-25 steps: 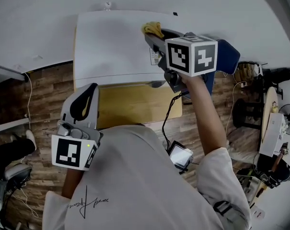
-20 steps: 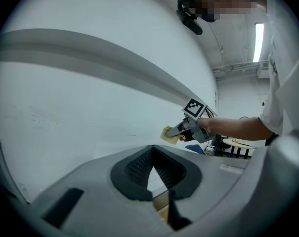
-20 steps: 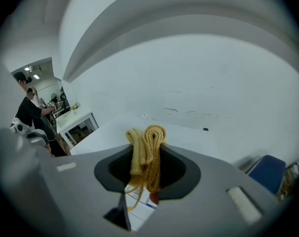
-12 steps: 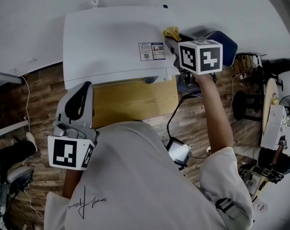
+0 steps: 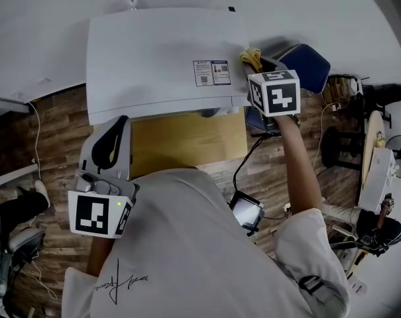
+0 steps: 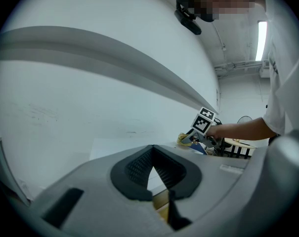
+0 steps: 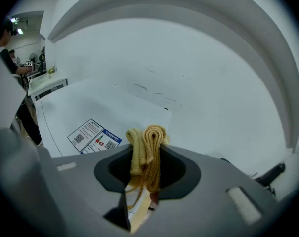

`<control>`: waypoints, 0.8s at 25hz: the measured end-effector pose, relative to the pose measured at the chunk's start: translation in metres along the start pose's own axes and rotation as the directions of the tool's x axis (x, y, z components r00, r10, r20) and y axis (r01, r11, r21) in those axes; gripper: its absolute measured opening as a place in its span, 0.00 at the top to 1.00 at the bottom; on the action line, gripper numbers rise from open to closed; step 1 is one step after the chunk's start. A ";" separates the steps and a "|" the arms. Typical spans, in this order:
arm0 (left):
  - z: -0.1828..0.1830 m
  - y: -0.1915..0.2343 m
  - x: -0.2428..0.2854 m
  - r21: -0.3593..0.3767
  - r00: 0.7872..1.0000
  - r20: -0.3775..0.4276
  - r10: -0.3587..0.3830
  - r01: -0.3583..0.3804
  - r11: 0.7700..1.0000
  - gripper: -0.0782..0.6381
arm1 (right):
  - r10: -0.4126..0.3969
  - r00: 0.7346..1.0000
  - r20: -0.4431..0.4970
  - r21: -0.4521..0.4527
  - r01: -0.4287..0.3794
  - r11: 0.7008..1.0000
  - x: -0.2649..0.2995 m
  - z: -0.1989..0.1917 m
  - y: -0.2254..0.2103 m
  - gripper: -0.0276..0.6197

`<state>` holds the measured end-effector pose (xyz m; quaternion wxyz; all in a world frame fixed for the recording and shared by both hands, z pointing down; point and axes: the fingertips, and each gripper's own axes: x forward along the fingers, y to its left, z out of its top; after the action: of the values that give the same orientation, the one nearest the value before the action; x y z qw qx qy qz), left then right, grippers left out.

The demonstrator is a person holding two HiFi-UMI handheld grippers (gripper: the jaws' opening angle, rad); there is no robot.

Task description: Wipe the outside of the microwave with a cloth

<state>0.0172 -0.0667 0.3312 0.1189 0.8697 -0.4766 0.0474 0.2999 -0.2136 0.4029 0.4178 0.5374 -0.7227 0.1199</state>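
The microwave point(image 5: 154, 58) is plain white. Its label point(image 5: 211, 73) is white with black print, a blue band and small red and green marks. The cloth point(image 7: 149, 142) is mustard yellow and ribbed. The left gripper point(image 6: 154, 174) and right gripper point(image 7: 145, 181) are grey with black pads. The cube point(image 5: 274, 93) is white with black square markers. The floor point(image 5: 61, 124) is brown wood plank.

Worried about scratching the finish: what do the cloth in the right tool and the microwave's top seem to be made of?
The cloth looks like soft yellow knitted or terry fabric: ribbed folds and loose threads show. The microwave top looks like white painted sheet metal, matte and smooth, with a printed label flat on it; plastic is possible.
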 end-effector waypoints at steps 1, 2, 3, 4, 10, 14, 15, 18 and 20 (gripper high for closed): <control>-0.001 0.000 0.000 -0.001 1.000 -0.001 -0.001 0.001 1.000 0.90 | -0.016 1.000 -0.007 -0.013 0.016 1.000 0.001 -0.002 -0.001 0.77; -0.001 0.001 0.000 -0.003 1.000 -0.002 -0.002 0.002 1.000 0.90 | -0.035 0.999 -0.015 -0.029 0.034 0.999 0.002 -0.004 -0.002 0.77; -0.002 0.002 0.000 -0.004 1.000 -0.003 -0.002 0.002 1.000 0.90 | -0.052 0.998 -0.024 -0.044 0.051 0.998 0.003 -0.006 -0.003 0.77; -0.002 0.004 -0.001 -0.006 1.000 -0.004 -0.002 0.002 1.000 0.90 | -0.066 0.997 -0.031 -0.056 0.064 0.996 0.004 -0.008 -0.002 0.77; -0.003 0.015 -0.009 -0.017 1.000 0.000 0.010 -0.010 1.000 0.90 | -0.103 0.993 -0.052 -0.061 0.099 0.993 0.001 -0.013 0.008 0.77; -0.003 0.026 -0.014 -0.023 1.000 0.005 0.011 -0.011 1.000 0.90 | -0.113 0.992 -0.065 -0.058 0.109 0.992 0.001 -0.012 0.016 0.77; -0.003 0.028 -0.015 -0.024 1.000 0.007 0.010 -0.010 1.000 0.90 | -0.109 0.992 -0.067 -0.053 0.105 0.993 0.001 -0.012 0.018 0.77; -0.003 0.033 -0.019 -0.028 1.000 0.013 0.006 -0.005 1.000 0.90 | -0.091 0.993 -0.075 -0.043 0.088 0.995 -0.001 -0.009 0.027 0.76; -0.004 0.035 -0.021 -0.030 1.000 0.013 0.000 0.000 1.000 0.90 | -0.082 0.994 -0.078 -0.036 0.080 0.996 -0.001 -0.008 0.033 0.76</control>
<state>-0.0237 -0.0665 0.3365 0.1289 0.8681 -0.4781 0.0345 0.2745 -0.1948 0.4159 0.4597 0.5541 -0.6849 0.1121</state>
